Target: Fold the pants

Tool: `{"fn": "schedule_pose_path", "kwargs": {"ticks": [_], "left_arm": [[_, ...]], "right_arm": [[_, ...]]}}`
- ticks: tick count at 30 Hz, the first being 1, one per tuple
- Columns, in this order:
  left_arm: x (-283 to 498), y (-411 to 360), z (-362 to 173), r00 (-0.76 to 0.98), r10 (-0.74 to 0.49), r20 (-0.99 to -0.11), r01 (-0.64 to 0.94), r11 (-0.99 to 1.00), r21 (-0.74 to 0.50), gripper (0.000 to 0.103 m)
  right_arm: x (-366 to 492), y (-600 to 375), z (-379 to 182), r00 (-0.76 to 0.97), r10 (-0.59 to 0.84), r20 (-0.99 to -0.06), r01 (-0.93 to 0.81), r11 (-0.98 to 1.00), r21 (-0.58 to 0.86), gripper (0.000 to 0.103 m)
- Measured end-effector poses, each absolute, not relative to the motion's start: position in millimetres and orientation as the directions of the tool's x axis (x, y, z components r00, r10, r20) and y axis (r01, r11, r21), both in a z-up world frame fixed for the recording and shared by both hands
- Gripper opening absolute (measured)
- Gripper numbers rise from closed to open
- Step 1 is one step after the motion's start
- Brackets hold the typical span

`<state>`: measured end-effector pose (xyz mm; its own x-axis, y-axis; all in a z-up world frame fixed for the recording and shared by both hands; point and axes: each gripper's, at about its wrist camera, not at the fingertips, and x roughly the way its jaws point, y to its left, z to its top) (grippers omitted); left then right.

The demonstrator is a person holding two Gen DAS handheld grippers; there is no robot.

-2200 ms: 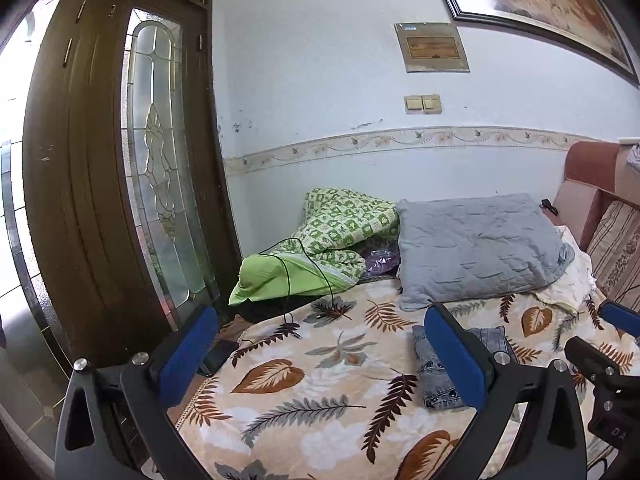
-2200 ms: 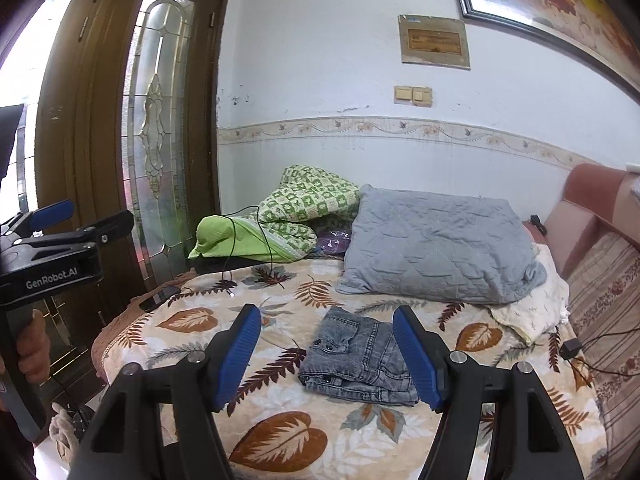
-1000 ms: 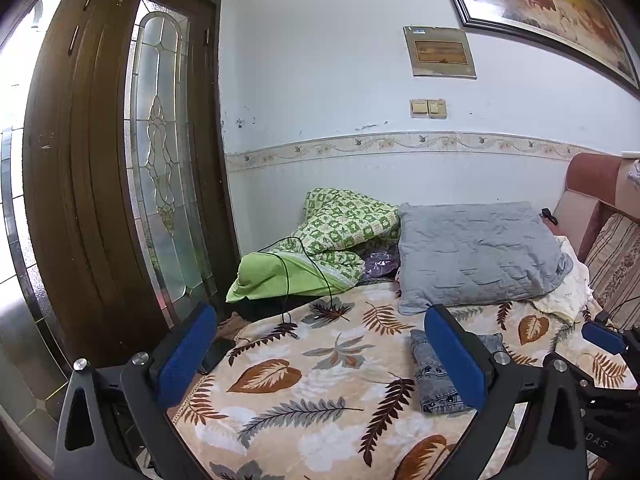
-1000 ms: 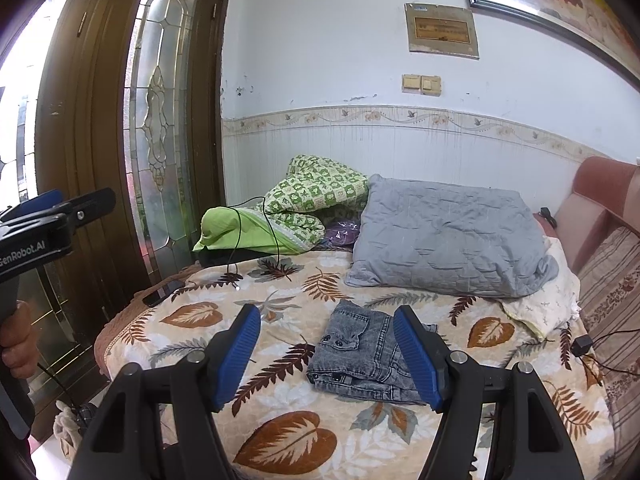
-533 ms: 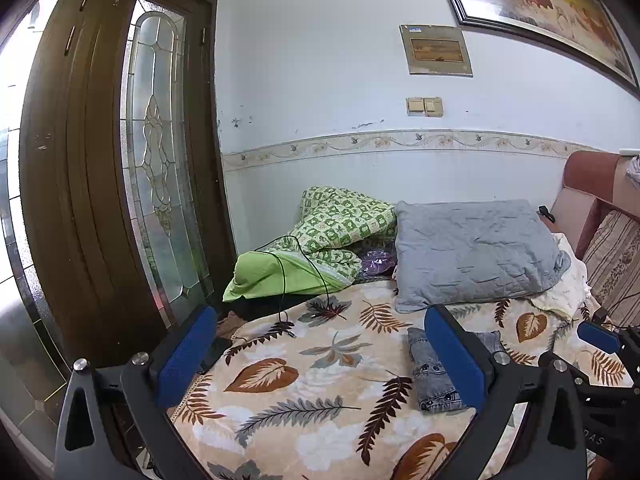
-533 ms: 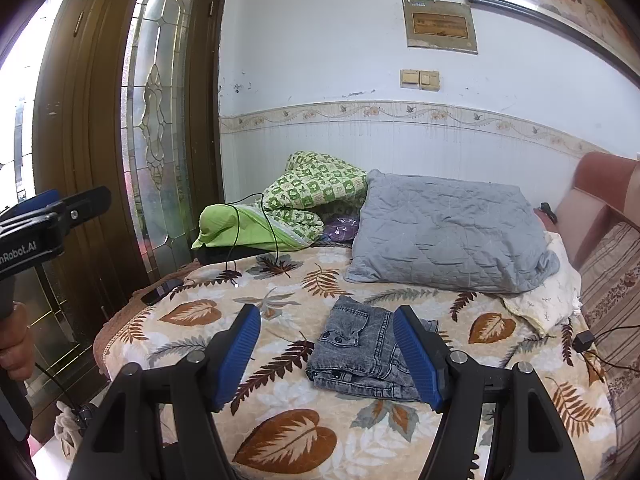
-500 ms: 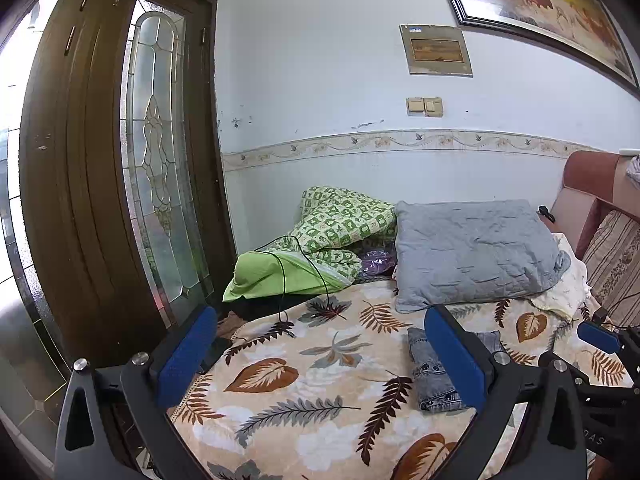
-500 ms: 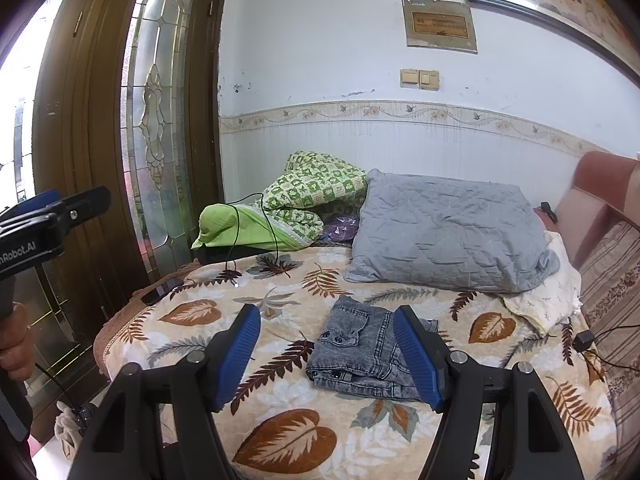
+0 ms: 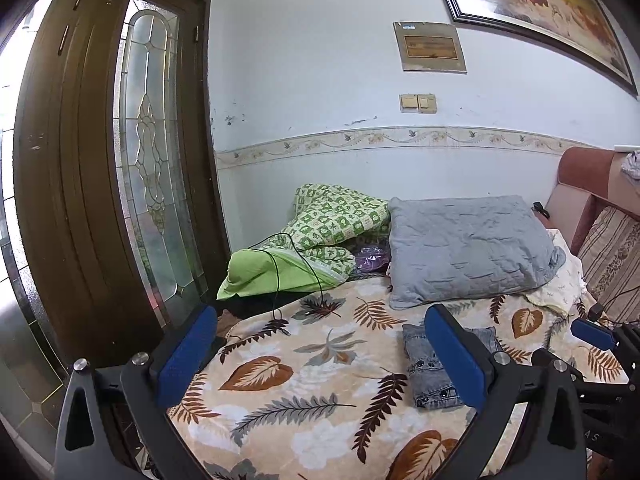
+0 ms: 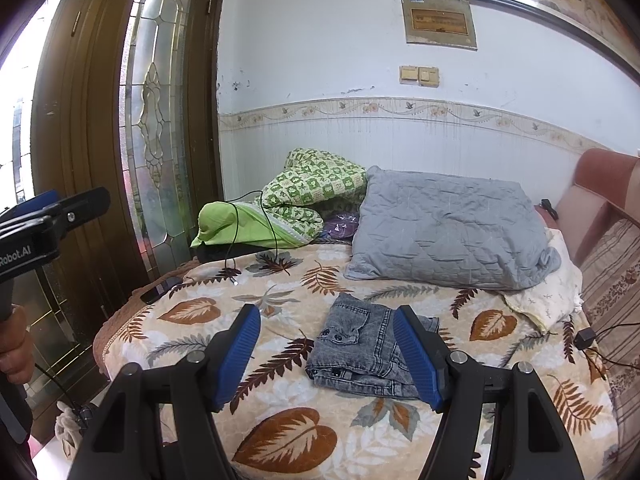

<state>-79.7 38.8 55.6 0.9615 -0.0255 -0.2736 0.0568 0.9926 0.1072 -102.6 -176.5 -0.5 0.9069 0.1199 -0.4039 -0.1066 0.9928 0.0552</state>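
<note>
Grey jeans (image 10: 370, 350) lie folded on bed (image 10: 280, 432) at 12 o'clock; both grippers' jaws open, empty; task looks approx. done.

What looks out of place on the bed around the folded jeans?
A black cable trails over the green blanket onto the leaf-print bedspread, clear of the folded jeans. Both grippers, left and right, are open above the bed.

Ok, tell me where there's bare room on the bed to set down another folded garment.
Bare leaf-print blanket lies left of the folded grey denim pants, toward the door-side edge, and in front of them. Crowded: the back, with the grey quilted pillow, green checked quilt and black cable.
</note>
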Motion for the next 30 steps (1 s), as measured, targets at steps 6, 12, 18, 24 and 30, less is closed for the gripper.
{"fn": "schedule_pose_path", "kwargs": {"ticks": [6, 12, 18, 24, 30], "left_arm": [[-79.9, 38.4, 55.6, 0.962, -0.027, -0.273, 0.058, 0.993, 0.107, 0.103], [-80.2, 38.3, 55.6, 0.961, -0.028, -0.275, 0.059, 0.993, 0.107, 0.103], [-80.2, 38.2, 56.0, 0.961, -0.027, -0.274, 0.058, 0.993, 0.107, 0.103], [-79.9, 39.2, 57.2, 0.962, -0.024, -0.273, 0.055, 0.993, 0.106, 0.103], [-86.6, 38.4, 62.4, 0.965, -0.022, -0.261, 0.053, 0.992, 0.111, 0.103]], "right_arm": [[-102.7, -177.0, -0.8, 0.907, 0.122, -0.403, -0.108, 0.993, 0.056, 0.073], [-102.9, -177.3, 0.0, 0.907, 0.122, -0.404, -0.107, 0.992, 0.059, 0.073], [-103.7, -176.8, 1.7, 0.909, 0.121, -0.400, -0.108, 0.993, 0.056, 0.073], [-104.3, -177.1, 5.5, 0.912, 0.121, -0.392, -0.107, 0.993, 0.058, 0.073], [-107.5, -176.1, 8.5, 0.914, 0.124, -0.386, -0.110, 0.992, 0.059, 0.073]]}}
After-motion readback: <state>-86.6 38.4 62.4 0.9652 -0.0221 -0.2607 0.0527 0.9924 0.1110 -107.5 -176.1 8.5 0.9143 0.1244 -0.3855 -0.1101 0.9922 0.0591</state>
